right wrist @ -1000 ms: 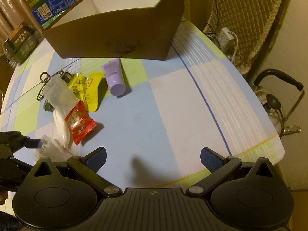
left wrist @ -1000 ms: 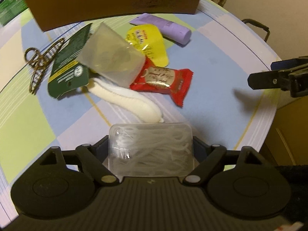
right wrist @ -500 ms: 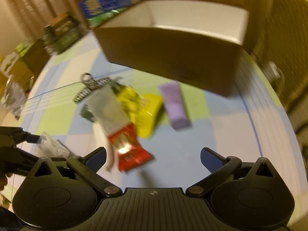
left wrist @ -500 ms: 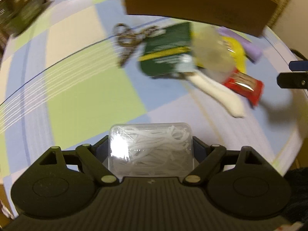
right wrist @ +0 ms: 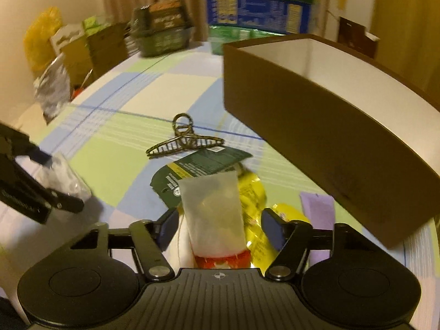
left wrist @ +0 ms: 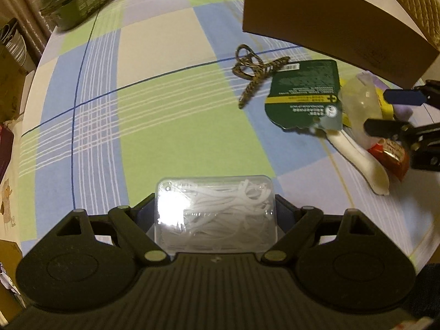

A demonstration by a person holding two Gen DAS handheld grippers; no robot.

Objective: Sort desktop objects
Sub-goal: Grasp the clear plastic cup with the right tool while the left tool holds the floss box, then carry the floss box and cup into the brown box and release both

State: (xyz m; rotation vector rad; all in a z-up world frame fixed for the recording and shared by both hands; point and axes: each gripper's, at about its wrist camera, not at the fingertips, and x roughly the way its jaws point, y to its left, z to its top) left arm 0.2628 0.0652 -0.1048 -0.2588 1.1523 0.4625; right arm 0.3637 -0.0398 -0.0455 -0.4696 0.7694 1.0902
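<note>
My left gripper (left wrist: 216,206) is shut on a clear plastic box of white floss picks (left wrist: 216,214), held above the checked tablecloth; it also shows at the left of the right wrist view (right wrist: 59,177). My right gripper (right wrist: 218,225) is open, its jaws on either side of a translucent pouch (right wrist: 213,211) that lies on the pile. The pile holds a dark green card (left wrist: 305,93), a yellow packet (right wrist: 254,192), a red snack pack (left wrist: 390,156), a white tube-like thing (left wrist: 363,162) and a purple tube (right wrist: 317,209). A brown hair claw (left wrist: 254,70) lies beside it.
A large open brown cardboard box (right wrist: 330,137) stands at the back right of the round table. Boxes and packages (right wrist: 162,31) crowd the table's far edge and the floor beyond. The table edge (left wrist: 30,82) curves at the left.
My left gripper swung left with the floss box. My right gripper moved forward and down over the pile and narrowed, now straddling the translucent pouch.
</note>
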